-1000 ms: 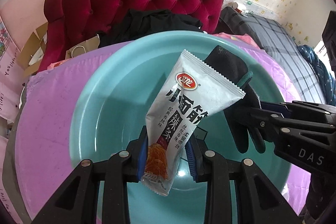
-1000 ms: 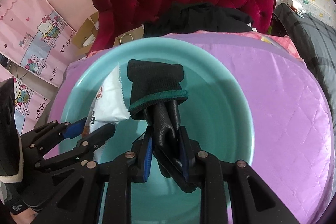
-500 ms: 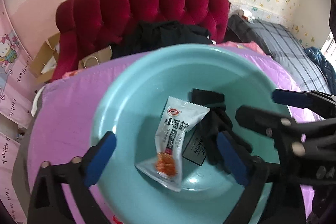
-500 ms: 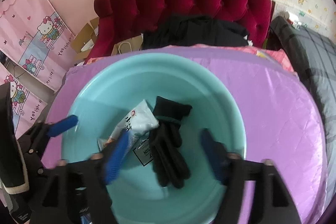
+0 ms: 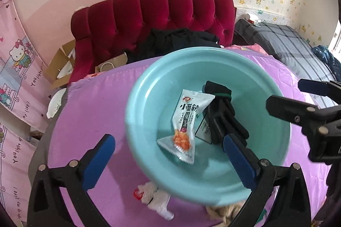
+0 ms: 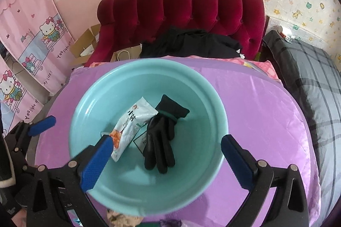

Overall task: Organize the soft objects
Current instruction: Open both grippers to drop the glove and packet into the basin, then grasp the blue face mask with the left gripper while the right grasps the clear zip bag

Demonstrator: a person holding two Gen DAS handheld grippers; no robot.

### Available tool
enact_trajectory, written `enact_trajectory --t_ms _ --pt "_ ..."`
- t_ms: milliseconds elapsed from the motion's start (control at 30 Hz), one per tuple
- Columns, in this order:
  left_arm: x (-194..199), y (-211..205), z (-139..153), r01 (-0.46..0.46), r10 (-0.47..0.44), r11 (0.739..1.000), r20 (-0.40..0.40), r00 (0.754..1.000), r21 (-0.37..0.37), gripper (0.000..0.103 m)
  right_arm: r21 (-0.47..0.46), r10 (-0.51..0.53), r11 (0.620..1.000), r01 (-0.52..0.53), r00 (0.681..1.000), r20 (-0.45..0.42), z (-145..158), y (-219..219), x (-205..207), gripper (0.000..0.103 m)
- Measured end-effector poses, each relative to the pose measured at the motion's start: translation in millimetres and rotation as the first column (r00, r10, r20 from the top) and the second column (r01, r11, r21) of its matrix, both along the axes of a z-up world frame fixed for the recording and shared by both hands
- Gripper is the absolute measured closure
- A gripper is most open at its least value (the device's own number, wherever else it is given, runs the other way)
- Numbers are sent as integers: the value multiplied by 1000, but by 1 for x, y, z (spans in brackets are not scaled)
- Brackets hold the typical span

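A round teal plastic basin (image 6: 215, 99) sits on the purple quilted cover (image 6: 266, 120), holding a silver snack packet (image 6: 132, 120) touching a black knitted glove (image 6: 162, 137); the right gripper (image 6: 164, 161) gapes wide above.

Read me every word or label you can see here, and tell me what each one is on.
"小面筋": white foil snack packet in the teal plastic basin.
"YOU light up my life!": pink cartoon-cat wall hanging.
Packet's red logo and small print: too small to read.
Dark label under the black knit glove: blurred.
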State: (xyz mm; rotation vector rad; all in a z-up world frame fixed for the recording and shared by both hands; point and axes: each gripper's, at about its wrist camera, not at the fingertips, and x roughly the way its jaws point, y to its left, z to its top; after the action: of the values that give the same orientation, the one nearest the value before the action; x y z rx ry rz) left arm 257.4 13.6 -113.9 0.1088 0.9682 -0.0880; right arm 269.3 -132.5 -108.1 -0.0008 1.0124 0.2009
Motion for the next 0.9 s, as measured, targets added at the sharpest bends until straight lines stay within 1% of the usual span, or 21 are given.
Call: enact_trajectory --t_ms 233,400,700,900 --pt "-33 8 16 -8 7 1000 18 1000 24 0 -13 0 1000 0 1000 7 15 -4 -31 0" --pt "-61 9 20 -5 3 999 37 999 48 0 -47 9 999 -8 1000 14 24 -6 -60 0" --pt "-104 21 19 -13 11 999 31 999 40 0 -56 -5 998 4 1000 -19 21 -20 -105 0" --pt "-133 29 9 -16 15 999 19 1000 30 0 -62 -19 998 17 1000 -25 14 -28 -132 0"
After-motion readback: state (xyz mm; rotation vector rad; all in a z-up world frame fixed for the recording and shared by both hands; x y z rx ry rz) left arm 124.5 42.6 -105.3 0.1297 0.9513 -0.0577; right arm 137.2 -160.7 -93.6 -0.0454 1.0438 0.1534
